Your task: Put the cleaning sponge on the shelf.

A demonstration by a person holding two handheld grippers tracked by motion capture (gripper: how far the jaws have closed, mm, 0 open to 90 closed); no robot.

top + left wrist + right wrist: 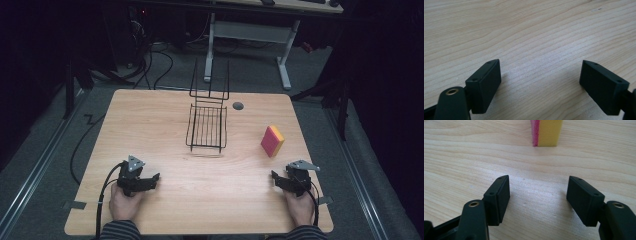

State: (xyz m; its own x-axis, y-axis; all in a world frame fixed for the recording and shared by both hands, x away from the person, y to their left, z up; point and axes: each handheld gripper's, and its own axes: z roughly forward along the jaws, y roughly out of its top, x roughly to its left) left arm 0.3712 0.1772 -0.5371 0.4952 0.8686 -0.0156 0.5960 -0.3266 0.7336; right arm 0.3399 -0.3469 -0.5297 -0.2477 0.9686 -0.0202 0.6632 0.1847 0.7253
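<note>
High view: a person sits at the near edge of a wood table (165, 125) w/ a gripper in each hand. Left gripper (154, 179) sits at the near left of the table, right gripper (275, 176) at the near right. Both rest low on the wood, well apart from each other.

A sponge (272, 141), pink on one side & yellow on the other, stands on its edge at the right, just past the right gripper. They don't touch. A black wire rack (207, 128) sits in the middle, farther off, w/ its back part sticking up. A small grey round cap (238, 106) is set in the table near the rack's far right.

Left gripper view: jaws stand wide apart, nothing btwn them, just bare wood.

Right gripper view: the right gripper (539, 187) has its jaws wide apart too, w/ nothing in them. The sponge (546, 132) stands straight ahead of the gap, a bit farther off.
</note>
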